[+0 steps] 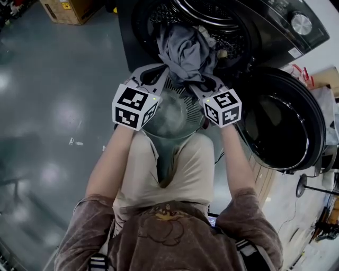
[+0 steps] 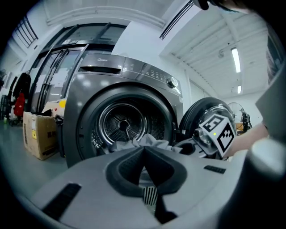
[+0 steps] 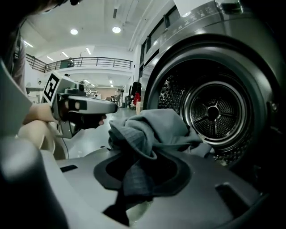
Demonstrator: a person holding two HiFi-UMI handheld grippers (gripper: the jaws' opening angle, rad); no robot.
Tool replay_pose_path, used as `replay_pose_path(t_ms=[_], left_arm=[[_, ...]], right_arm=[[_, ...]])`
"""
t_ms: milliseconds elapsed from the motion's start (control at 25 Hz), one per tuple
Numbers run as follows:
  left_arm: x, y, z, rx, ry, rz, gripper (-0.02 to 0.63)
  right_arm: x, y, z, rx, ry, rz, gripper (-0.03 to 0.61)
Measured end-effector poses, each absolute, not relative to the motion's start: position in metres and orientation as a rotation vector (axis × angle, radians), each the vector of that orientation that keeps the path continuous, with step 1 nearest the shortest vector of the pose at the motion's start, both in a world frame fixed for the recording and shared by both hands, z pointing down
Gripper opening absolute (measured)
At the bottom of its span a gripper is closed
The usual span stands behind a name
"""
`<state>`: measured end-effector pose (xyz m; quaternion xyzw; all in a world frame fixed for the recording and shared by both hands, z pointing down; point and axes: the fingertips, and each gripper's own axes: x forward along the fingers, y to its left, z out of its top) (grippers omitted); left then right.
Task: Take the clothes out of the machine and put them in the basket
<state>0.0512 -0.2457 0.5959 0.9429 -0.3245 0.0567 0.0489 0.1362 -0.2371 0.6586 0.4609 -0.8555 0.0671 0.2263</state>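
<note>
A grey garment [image 1: 185, 50] hangs out of the washer drum [image 1: 212, 16], bunched over the drum's mouth. My right gripper [image 1: 200, 83] is shut on it; in the right gripper view the cloth [image 3: 147, 129] fills the jaws and covers the fingertips [image 3: 138, 156]. My left gripper [image 1: 163, 69] is just left of the garment, its jaws together with nothing between them [image 2: 144, 149]. From the left gripper view I see pale cloth [image 2: 149, 142] at the drum mouth and the right gripper's marker cube [image 2: 219, 132]. A translucent round basket [image 1: 175, 135] sits below both grippers, in front of the person's knees.
The washer's round door [image 1: 280, 119] stands open to the right of the drum. A cardboard box [image 1: 66, 10] sits on the grey floor at the far left. A lamp-like stand [image 1: 312, 186] and clutter lie at the right edge.
</note>
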Motion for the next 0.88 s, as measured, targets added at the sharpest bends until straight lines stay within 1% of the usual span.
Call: replay_pose_path(t_ms=[360,880], left_arm=[[0.047,-0.242,0.587,2.868,-1.021,0.133,0.003],[0.044,-0.240,0.583,2.873,-1.034,0.116,0.003]], right_arm=[[0.101,-0.187,0.711,1.149,-2.385,0.346,0.120],[0.065,-0.136,0.758,0.985,-2.353,0.458,0.121]])
